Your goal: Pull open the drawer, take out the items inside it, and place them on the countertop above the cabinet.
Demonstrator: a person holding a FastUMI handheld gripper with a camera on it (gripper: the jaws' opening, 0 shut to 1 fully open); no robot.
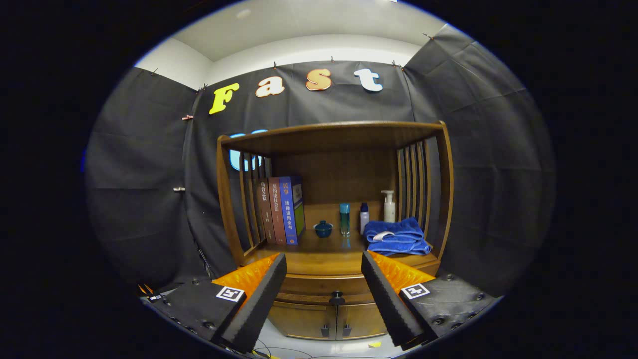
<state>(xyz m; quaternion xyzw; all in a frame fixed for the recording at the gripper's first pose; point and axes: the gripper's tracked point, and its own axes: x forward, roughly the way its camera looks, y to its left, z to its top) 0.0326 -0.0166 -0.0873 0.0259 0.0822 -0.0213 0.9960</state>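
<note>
Drawer: I see the drawer [326, 289] in the lower centre of the frame, just under the countertop. It looks fully closed — its front sits flush with the cabinet.
Knob: the dark knob [337, 297] is in the middle of the drawer front, between my two fingers and some way beyond them.
Gripper: my gripper [324, 259] is wide open and holds nothing. The fingers stand apart at the bottom of the frame, one on each side of the knob, and touch nothing.
Countertop: the countertop [319, 257] is in the centre of the frame. On it, from left to right, stand three books [281, 209], a small blue lidded pot [323, 229], a teal bottle [345, 218], a small white bottle [364, 218], a pump bottle [389, 206] and a folded blue towel [396, 238].
Free place: the front strip of the countertop, ahead of the pot, seems bare enough for putting things down.
Items inside: hidden, I cannot tell what or how many.
Done: nothing yet, in my judgement — the task is at its very beginning.
Left: reach the knob, pull the drawer out, lift the items, set them on the countertop.
Lower doors: two small doors [329, 321] sit below the drawer, both closed.
</note>
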